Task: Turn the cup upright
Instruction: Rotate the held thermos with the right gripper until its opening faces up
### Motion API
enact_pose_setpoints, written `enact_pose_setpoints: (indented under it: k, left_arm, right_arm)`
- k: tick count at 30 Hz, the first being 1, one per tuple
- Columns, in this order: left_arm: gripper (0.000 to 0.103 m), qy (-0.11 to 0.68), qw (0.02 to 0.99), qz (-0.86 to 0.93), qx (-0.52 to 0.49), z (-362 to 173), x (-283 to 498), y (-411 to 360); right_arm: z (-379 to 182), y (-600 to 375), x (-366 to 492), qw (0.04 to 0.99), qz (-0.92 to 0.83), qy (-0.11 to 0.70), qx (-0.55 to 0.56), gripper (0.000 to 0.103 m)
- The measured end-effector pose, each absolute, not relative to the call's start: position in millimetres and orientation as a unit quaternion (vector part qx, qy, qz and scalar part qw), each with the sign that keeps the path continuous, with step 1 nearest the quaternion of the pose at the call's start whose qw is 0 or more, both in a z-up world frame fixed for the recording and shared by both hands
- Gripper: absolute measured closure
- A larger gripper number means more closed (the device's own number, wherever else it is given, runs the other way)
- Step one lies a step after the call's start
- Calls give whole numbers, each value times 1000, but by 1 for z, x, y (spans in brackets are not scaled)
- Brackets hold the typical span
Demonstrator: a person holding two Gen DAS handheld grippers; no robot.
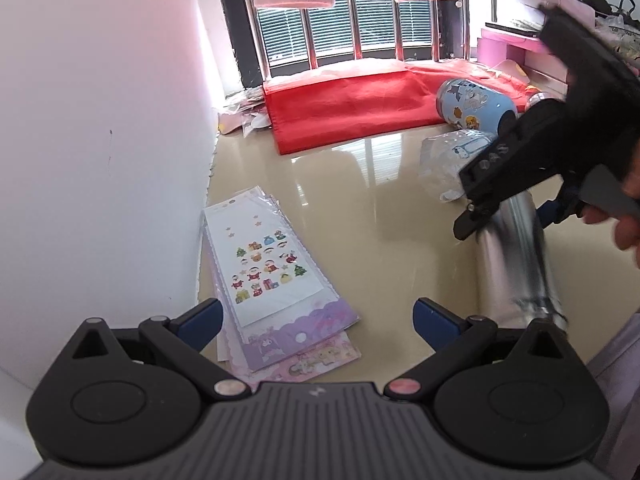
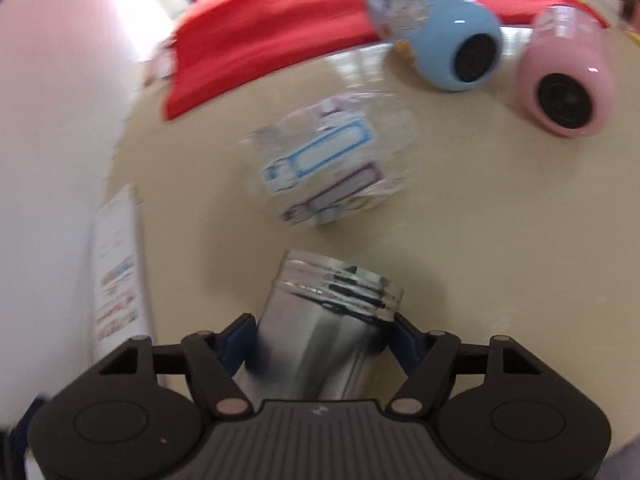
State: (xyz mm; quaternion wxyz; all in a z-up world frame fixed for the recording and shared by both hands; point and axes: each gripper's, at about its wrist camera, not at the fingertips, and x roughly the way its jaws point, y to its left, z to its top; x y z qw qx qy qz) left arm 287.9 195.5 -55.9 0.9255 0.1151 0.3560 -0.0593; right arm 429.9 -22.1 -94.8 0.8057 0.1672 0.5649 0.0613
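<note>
- My right tool (image 2: 322, 338) is clamped on the steel cup (image 2: 320, 336), with a blue pad pressed to each side of its body just below the threaded rim.
- From my right wrist view the cup points away from me, tilted, with its threaded mouth toward the beige tabletop (image 2: 460, 240); motion blur keeps me from telling whether the mouth touches the surface.
- In my left wrist view the same cup (image 1: 516, 256) slants down across the right side, with the right tool (image 1: 516, 216) gripping it near its upper end.
- My left tool (image 1: 316, 322) is spread wide and holds nothing; it hangs over a stack of sticker sheets (image 1: 276, 280) lying by the white wall (image 1: 100, 140).
- A clear plastic packet of labels (image 2: 328, 168) lies on the tabletop beyond the cup.
- A blue cup (image 2: 436, 28) and a pink cup (image 2: 564, 76) lie on their sides farther back, bases toward my right camera.
- A red cloth (image 1: 344, 108) covers the far edge under the window (image 1: 360, 20).
</note>
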Motion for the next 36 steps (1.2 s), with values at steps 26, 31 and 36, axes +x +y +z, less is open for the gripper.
enact_pose_setpoints:
  k: [26,31,36]
  left_arm:
    - [0,365,918,-77,135,-48,264,193]
    - [0,361,922,-69,127,-42,257,199]
    - [0,360,922,-53,129,-40,252,205]
  right_arm:
    - [-32,-8,337,896,261,357,29,38]
    - [-26,-4,321,911,279,304,13,40]
    - [-22,10,313,925,291,244,-24,41]
